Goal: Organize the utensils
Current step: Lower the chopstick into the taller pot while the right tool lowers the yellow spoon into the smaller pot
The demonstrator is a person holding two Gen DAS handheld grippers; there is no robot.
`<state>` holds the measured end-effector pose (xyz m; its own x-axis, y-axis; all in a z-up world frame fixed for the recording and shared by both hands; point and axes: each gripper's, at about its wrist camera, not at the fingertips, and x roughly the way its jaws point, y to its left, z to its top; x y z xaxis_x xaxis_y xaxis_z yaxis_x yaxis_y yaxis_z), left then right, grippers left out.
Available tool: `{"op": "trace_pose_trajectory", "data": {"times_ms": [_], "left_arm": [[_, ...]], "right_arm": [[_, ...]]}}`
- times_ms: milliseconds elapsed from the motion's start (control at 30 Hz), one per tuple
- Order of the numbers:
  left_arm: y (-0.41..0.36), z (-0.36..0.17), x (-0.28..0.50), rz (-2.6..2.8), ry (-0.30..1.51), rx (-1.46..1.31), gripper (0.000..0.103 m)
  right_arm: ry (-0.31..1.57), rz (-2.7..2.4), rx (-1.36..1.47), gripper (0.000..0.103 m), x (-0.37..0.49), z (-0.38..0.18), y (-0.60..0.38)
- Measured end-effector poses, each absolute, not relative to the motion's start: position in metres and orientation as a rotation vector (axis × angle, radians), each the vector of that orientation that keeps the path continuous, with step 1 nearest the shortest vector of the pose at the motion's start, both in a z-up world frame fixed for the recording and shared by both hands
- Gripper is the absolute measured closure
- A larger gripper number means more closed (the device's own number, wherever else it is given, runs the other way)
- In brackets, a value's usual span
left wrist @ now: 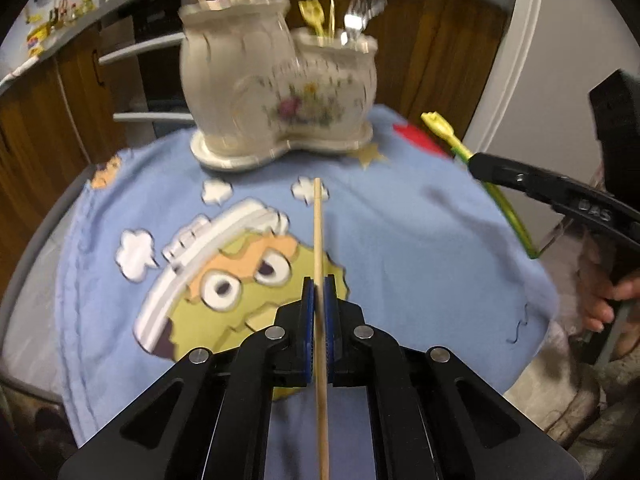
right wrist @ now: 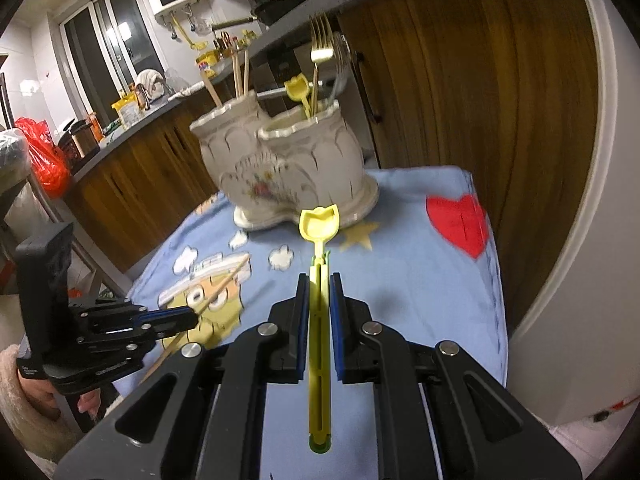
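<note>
Your left gripper [left wrist: 319,284] is clamped on a wooden chopstick [left wrist: 319,232], its blue pads [left wrist: 307,320] pressed against the stick at lower centre of the left wrist view; the chopstick runs straight up the frame from between the fingers, its tip ending over the blue cartoon cloth [left wrist: 400,232] a little below the ceramic utensil holder [left wrist: 276,92]. Your right gripper [right wrist: 319,284] grips a yellow plastic spoon [right wrist: 319,224] by its long yellow-green handle, with the scoop-shaped head poking out ahead of the fingers and lying in the frame just below the holder's base. From the right wrist view you see the left gripper [right wrist: 192,316] at lower left, the chopstick [right wrist: 224,284] slanting up and to the right out of it. From the left wrist view your right gripper [left wrist: 480,166] comes in from the right edge with the yellow spoon [left wrist: 444,130] held near the cloth's upper right corner. That holder [right wrist: 288,164] stands at the far side of the cloth [right wrist: 400,280], with two joined compartments: the taller one on the left carries wooden chopsticks [right wrist: 238,72], the lower one on the right carries metal forks [right wrist: 322,44] and another yellow spoon [right wrist: 298,90]. Both views are somewhat blurred around the holder. A red heart [right wrist: 460,220] is printed on the cloth at right.
</note>
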<state>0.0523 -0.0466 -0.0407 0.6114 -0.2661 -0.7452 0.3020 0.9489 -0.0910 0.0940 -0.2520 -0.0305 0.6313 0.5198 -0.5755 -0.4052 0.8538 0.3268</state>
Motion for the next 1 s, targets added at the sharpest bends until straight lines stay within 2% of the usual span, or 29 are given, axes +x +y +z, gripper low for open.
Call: {"op": "trace_pose_trajectory", "data": {"times_ms": [367, 800, 1000], "left_arm": [[-0.015, 0.018, 0.061, -0.344, 0.588, -0.022, 0.098], [0.005, 0.107, 0.148, -0.329, 0.09, -0.277, 0.098], [-0.018, 0.114, 0.177, -0.274, 0.057, -0.234, 0.098]], "right_arm": [[0.565, 0.535, 0.154, 0.093, 0.126, 0.012, -0.237], [0.275, 0.573, 0.272, 0.093, 0.194, 0.064, -0.212], [0.241, 0.578, 0.297, 0.093, 0.215, 0.052, -0.196]]}}
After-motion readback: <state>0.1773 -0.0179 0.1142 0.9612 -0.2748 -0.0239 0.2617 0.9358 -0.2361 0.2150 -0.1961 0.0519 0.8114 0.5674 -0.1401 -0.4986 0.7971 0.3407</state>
